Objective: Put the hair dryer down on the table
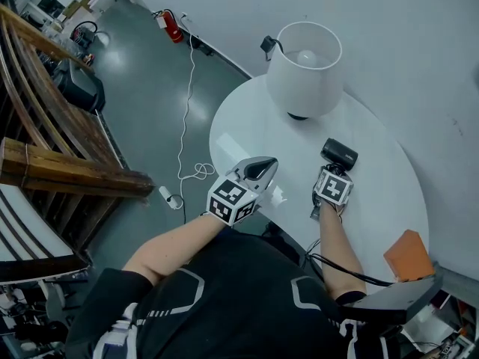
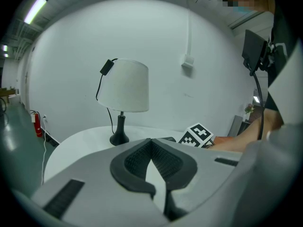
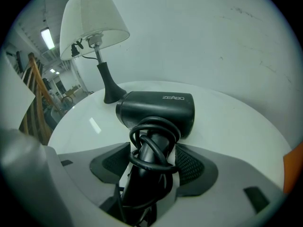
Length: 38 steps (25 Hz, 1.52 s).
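While one lamp (image 1: pixel 303 69) stands by, one hair dryer (image 3: pixel 156 110) lies — right claw (image 3: pixel 152 161) agape.

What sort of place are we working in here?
Probably a staged corner in an industrial hall or lab: a white round table with a lamp stands on a bare grey floor, with a fire extinguisher by the wall.

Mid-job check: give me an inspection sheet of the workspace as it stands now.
Surface: round white table, glossy.
Job's things: black hair dryer lying on the table.
Clutter: white shaded table lamp; flat orange object at the table edge.
Grippers: left gripper shut, empty; right gripper open, dryer handle between its jaws.
Cables: black cord looped round the dryer handle; white cable on the grey floor.
Surroundings: wooden railing, red fire extinguisher.
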Each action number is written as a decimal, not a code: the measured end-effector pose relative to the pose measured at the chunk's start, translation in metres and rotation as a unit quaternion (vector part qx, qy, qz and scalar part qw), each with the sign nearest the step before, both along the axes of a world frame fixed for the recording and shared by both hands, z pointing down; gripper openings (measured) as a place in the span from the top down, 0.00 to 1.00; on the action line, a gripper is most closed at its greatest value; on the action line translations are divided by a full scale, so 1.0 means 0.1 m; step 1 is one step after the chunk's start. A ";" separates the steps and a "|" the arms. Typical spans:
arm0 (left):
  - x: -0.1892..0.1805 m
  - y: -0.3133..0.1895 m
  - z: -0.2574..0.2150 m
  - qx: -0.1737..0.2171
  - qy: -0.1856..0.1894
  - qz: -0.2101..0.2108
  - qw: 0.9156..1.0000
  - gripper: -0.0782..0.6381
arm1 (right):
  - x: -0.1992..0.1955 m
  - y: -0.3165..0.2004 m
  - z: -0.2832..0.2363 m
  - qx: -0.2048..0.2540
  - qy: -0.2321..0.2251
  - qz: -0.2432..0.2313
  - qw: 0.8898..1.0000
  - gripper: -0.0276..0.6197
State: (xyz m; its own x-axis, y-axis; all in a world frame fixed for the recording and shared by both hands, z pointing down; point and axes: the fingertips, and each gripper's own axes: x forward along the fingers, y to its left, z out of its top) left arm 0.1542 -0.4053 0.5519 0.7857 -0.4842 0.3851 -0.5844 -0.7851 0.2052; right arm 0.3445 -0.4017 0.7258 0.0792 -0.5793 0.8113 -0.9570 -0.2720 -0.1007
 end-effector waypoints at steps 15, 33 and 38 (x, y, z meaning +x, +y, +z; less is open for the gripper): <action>-0.21 0.02 -0.41 0.031 0.033 0.066 0.997 0.88 | -0.13 0.24 -1.01 0.104 0.051 0.039 0.993 0.52; -0.41 0.08 -1.20 0.072 0.091 0.129 0.985 0.88 | -0.73 0.61 -2.69 0.276 0.086 0.036 0.957 0.70; -0.48 0.12 -1.37 0.101 0.088 0.139 0.981 0.88 | -0.90 0.71 -2.89 0.303 0.083 0.040 0.949 0.78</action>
